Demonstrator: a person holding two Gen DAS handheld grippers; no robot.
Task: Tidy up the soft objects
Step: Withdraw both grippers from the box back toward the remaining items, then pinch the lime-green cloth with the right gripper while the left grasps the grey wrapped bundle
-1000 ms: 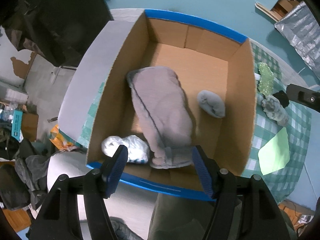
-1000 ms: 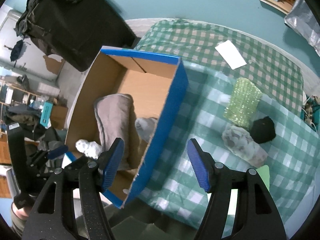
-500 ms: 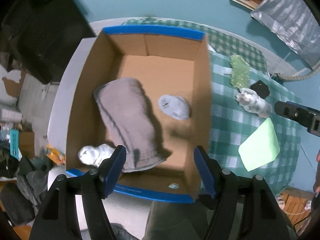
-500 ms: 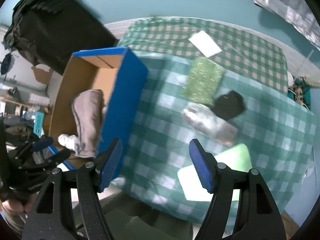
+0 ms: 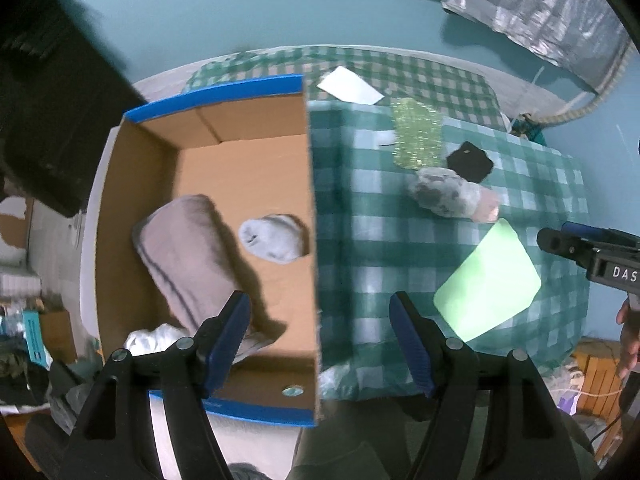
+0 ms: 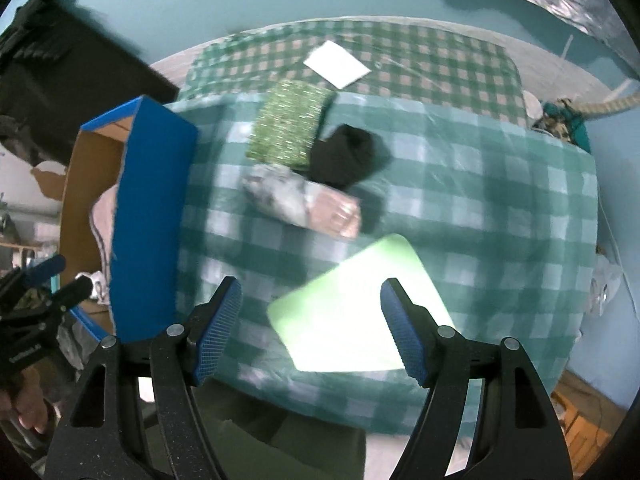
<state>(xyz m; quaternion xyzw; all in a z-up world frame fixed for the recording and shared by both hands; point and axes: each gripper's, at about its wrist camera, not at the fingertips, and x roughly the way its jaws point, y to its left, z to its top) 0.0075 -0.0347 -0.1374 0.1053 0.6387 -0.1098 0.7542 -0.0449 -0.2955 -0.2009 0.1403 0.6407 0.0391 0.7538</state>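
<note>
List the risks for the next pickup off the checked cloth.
1. The marbled grey roll, the black bundle and the glittery green pad lie pressed together, so the open right tool may snag two at once.
2. The pale green sheet lies flat under that tool; the fingers could slide off or pinch the checked tablecloth.
3. The cardboard box wall stands tall beside the pile and could catch a carried item.

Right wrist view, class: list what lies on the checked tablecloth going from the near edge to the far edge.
Light green sheet → mottled grey soft item → black soft item → glittery green cloth → white paper.
</note>
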